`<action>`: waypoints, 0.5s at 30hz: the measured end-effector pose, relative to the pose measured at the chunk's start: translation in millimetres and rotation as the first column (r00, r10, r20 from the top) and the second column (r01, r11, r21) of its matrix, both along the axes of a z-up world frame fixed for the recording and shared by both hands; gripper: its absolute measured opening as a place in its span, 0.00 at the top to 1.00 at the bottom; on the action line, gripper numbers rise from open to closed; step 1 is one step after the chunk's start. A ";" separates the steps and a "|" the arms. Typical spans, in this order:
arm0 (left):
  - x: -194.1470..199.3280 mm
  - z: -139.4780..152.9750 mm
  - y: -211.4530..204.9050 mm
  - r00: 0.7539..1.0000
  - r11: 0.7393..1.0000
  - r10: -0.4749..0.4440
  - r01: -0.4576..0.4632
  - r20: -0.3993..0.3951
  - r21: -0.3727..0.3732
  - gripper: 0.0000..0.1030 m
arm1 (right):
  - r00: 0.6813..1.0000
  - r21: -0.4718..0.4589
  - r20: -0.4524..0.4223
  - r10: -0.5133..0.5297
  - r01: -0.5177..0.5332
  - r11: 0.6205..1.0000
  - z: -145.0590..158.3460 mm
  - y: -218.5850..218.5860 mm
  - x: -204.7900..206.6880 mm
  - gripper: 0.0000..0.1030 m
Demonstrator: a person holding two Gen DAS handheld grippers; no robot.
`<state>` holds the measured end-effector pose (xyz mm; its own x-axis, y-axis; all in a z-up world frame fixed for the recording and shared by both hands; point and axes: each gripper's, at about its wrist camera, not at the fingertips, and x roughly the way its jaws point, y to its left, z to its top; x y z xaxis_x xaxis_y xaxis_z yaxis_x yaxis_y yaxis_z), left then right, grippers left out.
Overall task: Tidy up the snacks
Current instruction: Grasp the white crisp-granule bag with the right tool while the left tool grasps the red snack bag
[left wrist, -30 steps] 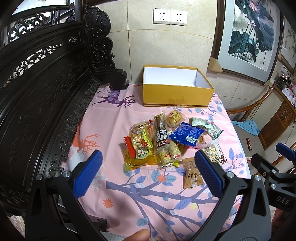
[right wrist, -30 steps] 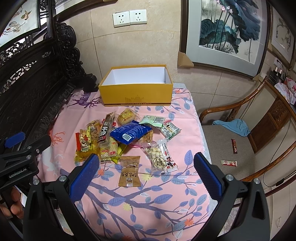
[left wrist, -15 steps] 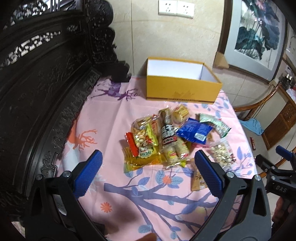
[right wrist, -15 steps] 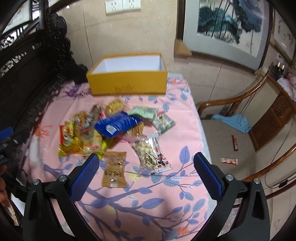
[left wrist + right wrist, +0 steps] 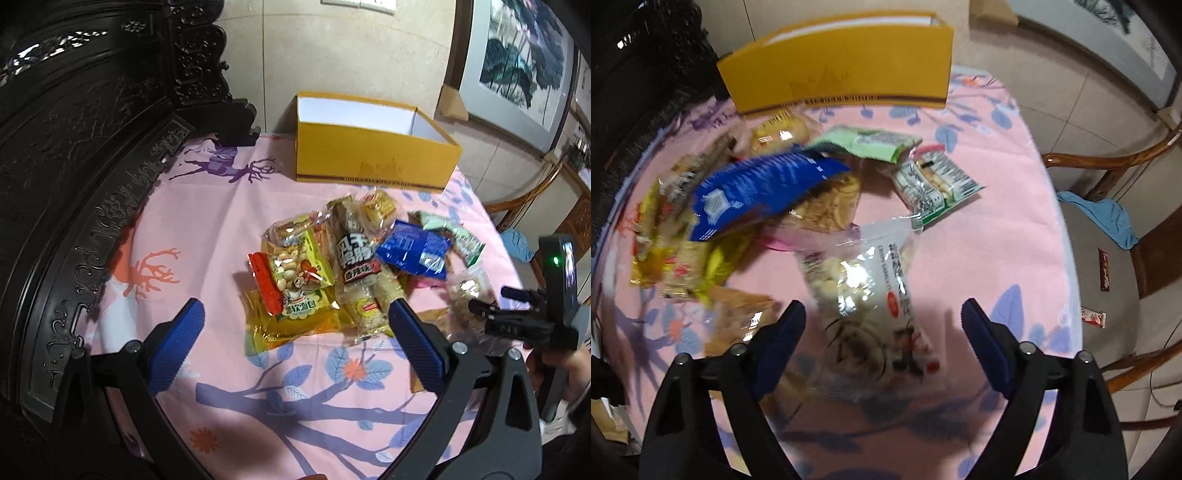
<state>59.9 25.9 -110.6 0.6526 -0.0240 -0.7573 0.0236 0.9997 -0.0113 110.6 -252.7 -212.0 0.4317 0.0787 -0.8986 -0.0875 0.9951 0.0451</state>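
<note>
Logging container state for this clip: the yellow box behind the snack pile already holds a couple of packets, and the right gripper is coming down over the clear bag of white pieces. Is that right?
Not quite. The yellow box is empty: the left wrist view shows only its bare white inside. The rest holds: the right gripper, jaws closing but not yet touching, is over the clear bag of white pieces.

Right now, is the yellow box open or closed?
Open: the yellow box has no lid on it, and its white inner walls show in the left wrist view.
</note>
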 end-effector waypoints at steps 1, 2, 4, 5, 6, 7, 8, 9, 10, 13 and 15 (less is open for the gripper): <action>1.5 -3.8 -1.5 1.000 1.000 -0.007 0.007 -0.003 0.004 0.02 | 1.000 0.003 -0.005 0.011 -0.011 1.000 -3.0 0.9 2.3 0.19; 3.0 -9.2 -3.5 1.000 1.000 -0.018 0.018 -0.010 0.007 0.02 | 1.000 0.005 -0.009 0.026 -0.025 1.000 -5.5 2.3 3.2 0.20; 6.3 -17.6 -6.4 0.999 1.000 -0.025 0.026 -0.027 0.018 0.02 | 0.998 -0.005 -0.019 0.062 -0.062 0.998 -10.5 8.3 5.3 0.33; 8.6 -22.4 -7.3 0.999 0.999 -0.027 0.028 -0.033 0.022 0.02 | 0.996 -0.004 -0.024 0.081 -0.082 0.997 -12.8 11.2 5.6 0.40; 11.4 -26.5 -7.1 0.999 0.999 -0.026 0.027 -0.037 0.025 0.02 | 0.996 -0.019 -0.022 0.088 -0.089 0.996 -13.8 13.8 4.3 0.49; 15.8 -31.5 -6.5 0.999 0.999 -0.020 0.021 -0.043 0.025 0.02 | 0.995 -0.027 -0.009 0.101 -0.101 0.994 -12.6 16.3 3.6 0.52; 20.4 -35.6 -4.0 0.999 1.000 -0.015 0.016 -0.049 0.019 0.02 | 0.994 -0.025 -0.003 0.108 -0.108 0.994 -11.8 16.4 2.1 0.53; 24.0 -38.7 -1.9 0.999 1.000 -0.011 0.012 -0.052 0.014 0.02 | 0.994 -0.022 -0.002 0.108 -0.108 0.994 -11.4 16.0 1.5 0.54; 31.8 -44.2 1.5 0.998 1.000 0.003 -0.002 -0.061 0.009 0.02 | 0.995 -0.013 -0.001 0.102 -0.102 0.995 -11.4 15.2 1.2 0.54; 51.5 -53.1 10.5 0.996 0.999 0.045 -0.047 -0.080 -0.022 0.02 | 0.996 0.007 -0.006 0.085 -0.085 0.996 -11.7 12.9 1.7 0.54; 69.1 -60.7 15.6 0.993 0.996 0.075 -0.079 -0.096 -0.046 0.02 | 0.997 0.005 -0.004 0.082 -0.082 0.997 -13.2 12.9 4.3 0.53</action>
<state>129.0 41.5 -171.3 0.5799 -0.0151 -0.8146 -0.0571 0.9966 -0.0591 115.0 -239.7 -225.2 0.4197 0.1183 -0.8999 -0.1690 0.9843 0.0506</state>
